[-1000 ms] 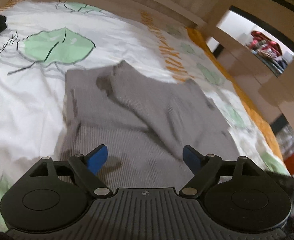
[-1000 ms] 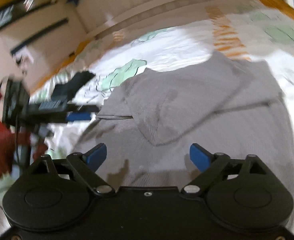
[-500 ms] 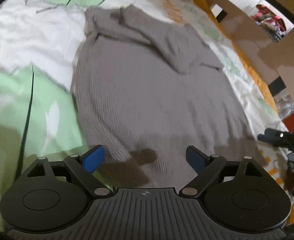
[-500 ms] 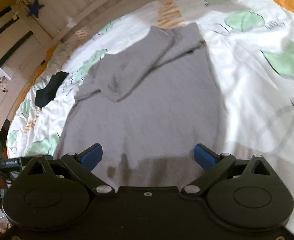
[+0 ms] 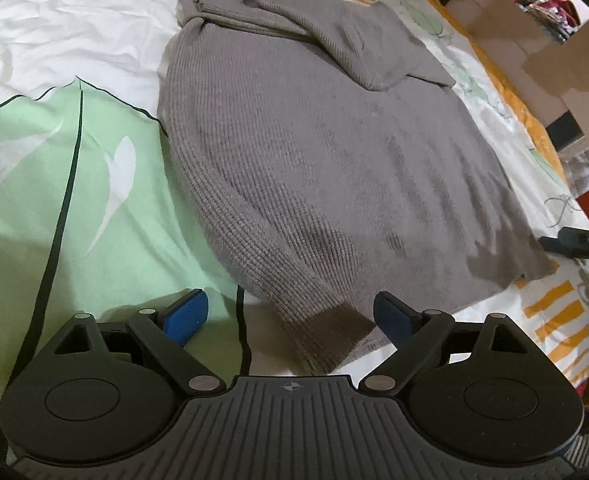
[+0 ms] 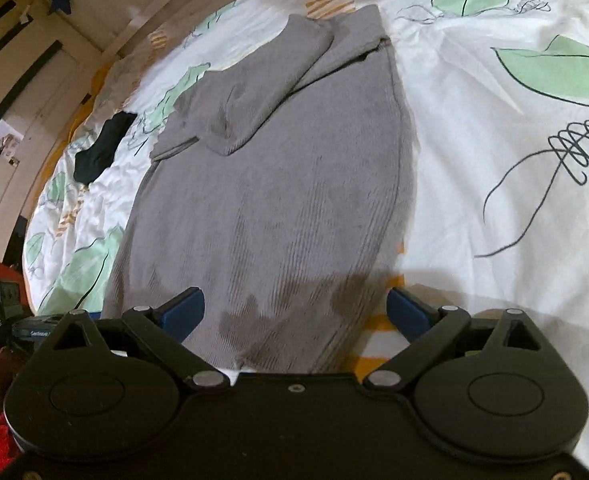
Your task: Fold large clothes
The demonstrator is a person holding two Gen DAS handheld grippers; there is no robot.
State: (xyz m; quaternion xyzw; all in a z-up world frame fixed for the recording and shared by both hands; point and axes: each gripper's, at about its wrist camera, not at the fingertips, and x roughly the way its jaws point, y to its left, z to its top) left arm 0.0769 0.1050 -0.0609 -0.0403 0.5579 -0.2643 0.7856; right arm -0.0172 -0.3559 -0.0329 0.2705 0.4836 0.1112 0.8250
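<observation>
White bedding (image 5: 74, 32) printed with green leaves covers the bed, and a grey knit sweater (image 5: 314, 140) lies flat on it, sleeves folded across the far end, its long axis running away from both tongs. Each near hem corner sits just ahead of one pair: left tongs (image 5: 290, 316), right tongs (image 6: 294, 312). Both stand wide and empty, tilted steeply down at the hem.

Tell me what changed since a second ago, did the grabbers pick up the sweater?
No. Both grabbers pulled back from the folded sleeves to the sweater's bottom edge. The left gripper now sits over one bottom corner, the right gripper over the other. Both are open and hold nothing. The sweater stayed flat on the bed cover, sleeves folded across the top.
</observation>
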